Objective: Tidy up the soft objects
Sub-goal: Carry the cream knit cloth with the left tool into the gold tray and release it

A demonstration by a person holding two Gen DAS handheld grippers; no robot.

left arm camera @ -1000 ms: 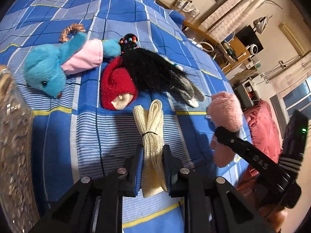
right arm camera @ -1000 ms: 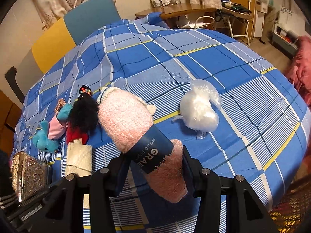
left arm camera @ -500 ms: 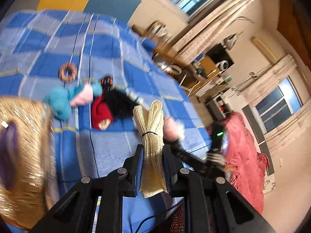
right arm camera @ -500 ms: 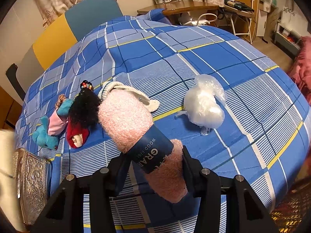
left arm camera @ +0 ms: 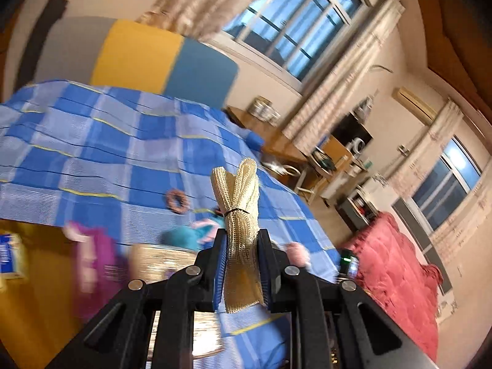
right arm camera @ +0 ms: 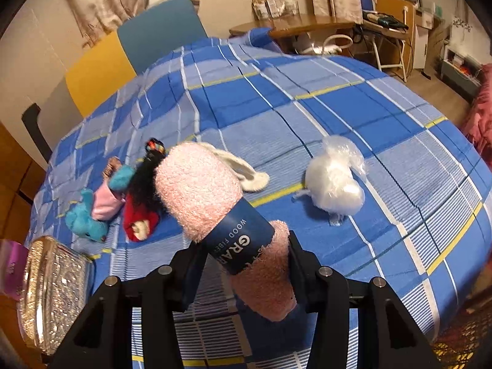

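My left gripper point(left arm camera: 241, 240) is shut on a folded cream mesh bundle point(left arm camera: 241, 212) tied with a black band, held high above the bed. My right gripper point(right arm camera: 244, 246) is shut on a rolled pink towel point(right arm camera: 200, 190) with a dark blue paper sleeve, held over the blue plaid bedspread point(right arm camera: 307, 117). On the bed lie a teal plush toy point(right arm camera: 89, 212) with a pink shirt, a black-haired doll in red point(right arm camera: 141, 206), a white cloth strip point(right arm camera: 246, 172) and a clear bag of white stuffing point(right arm camera: 333, 184). A brown scrunchie point(left arm camera: 176, 200) lies further up the bed.
A glittery gold box point(right arm camera: 52, 292) stands at the bed's left edge, with a purple thing point(right arm camera: 12, 264) beside it. A yellow and blue headboard point(right arm camera: 129, 52) is at the far end. A wooden desk point(right arm camera: 295, 26) and a chair point(right arm camera: 387, 21) stand beyond; a red blanket point(left arm camera: 396, 279) lies right.
My left gripper rose and swung away from the bed with the cream bundle; the toys now look small and far below. The right gripper with the pink towel stayed put.
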